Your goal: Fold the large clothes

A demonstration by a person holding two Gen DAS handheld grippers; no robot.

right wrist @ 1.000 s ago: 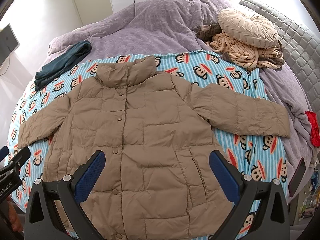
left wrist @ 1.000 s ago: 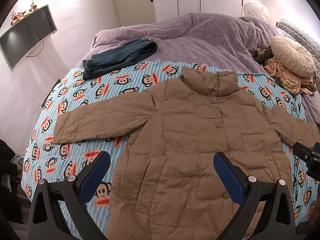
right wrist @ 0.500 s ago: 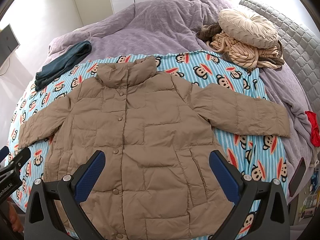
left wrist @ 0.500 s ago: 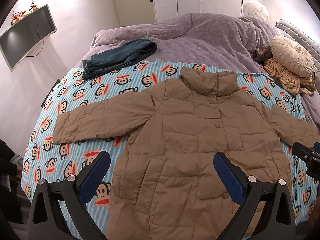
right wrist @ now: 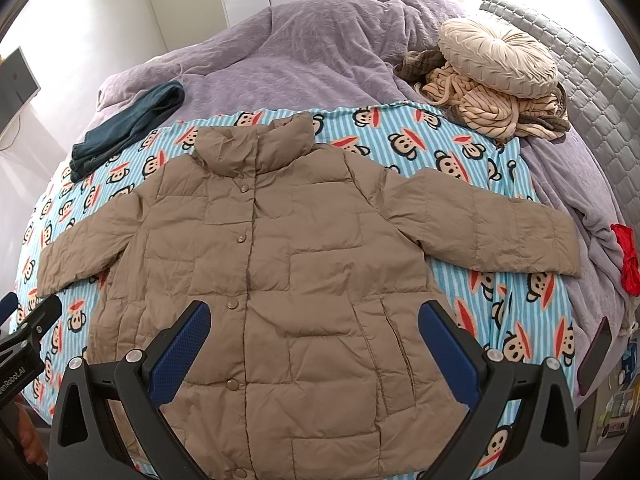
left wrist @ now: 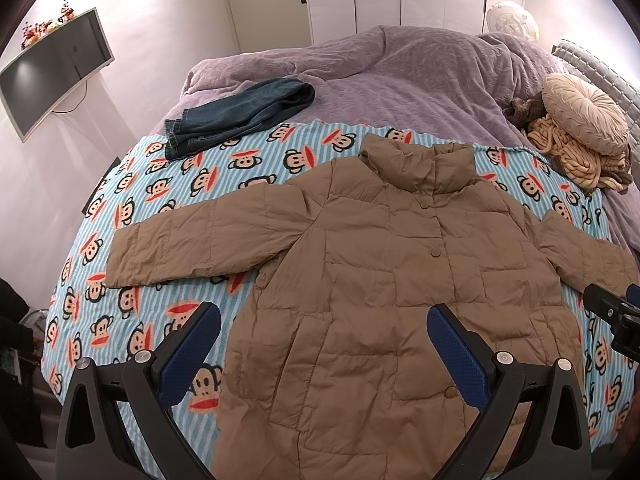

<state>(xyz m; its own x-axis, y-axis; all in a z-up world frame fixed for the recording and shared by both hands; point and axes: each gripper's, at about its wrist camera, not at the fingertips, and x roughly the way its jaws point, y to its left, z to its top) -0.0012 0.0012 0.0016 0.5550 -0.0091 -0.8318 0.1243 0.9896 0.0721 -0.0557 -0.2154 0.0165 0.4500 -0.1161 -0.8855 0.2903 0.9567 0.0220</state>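
Observation:
A tan quilted puffer jacket (left wrist: 384,264) lies flat and face up on a monkey-print blanket (left wrist: 132,200), buttoned, collar toward the far side, both sleeves spread out. It also shows in the right wrist view (right wrist: 280,264). My left gripper (left wrist: 320,344) is open and empty, held above the jacket's lower left part. My right gripper (right wrist: 316,340) is open and empty, above the jacket's lower right part. Each gripper shows at the edge of the other's view: the right gripper (left wrist: 612,316) and the left gripper (right wrist: 28,332).
Folded dark jeans (left wrist: 240,116) lie at the blanket's far left corner. A round beige cushion (right wrist: 498,62) sits on a knitted throw (right wrist: 480,108) at the far right. A purple duvet (left wrist: 400,80) covers the bed behind. A red item (right wrist: 628,260) and a phone (right wrist: 596,354) lie at the right edge.

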